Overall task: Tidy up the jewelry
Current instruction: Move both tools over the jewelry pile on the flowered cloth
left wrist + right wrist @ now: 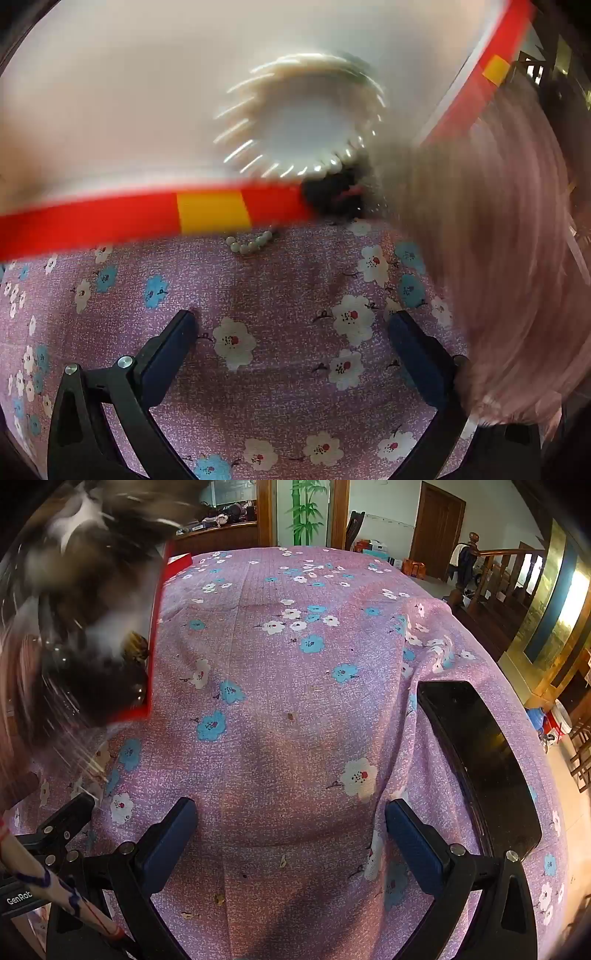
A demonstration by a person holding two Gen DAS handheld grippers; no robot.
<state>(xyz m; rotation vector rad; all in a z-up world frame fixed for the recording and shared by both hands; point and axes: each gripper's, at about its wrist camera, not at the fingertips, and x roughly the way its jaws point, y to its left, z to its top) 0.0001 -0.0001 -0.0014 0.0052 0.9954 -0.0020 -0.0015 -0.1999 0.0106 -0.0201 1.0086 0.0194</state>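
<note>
The pearl strand (295, 122) lay curled in a ring on the white floor of the red-rimmed box (210, 214), straight ahead of the left gripper (291, 332) and beyond the near rim, with one short run of pearls (249, 242) trailing out onto the floral cloth (280, 391) just before that rim. The left gripper's jaws stood spread wide with nothing between them. The right gripper (290, 819), equally spread and empty, faced only bare cloth with the box off to its left, so the left hand looked the nearer.
</note>
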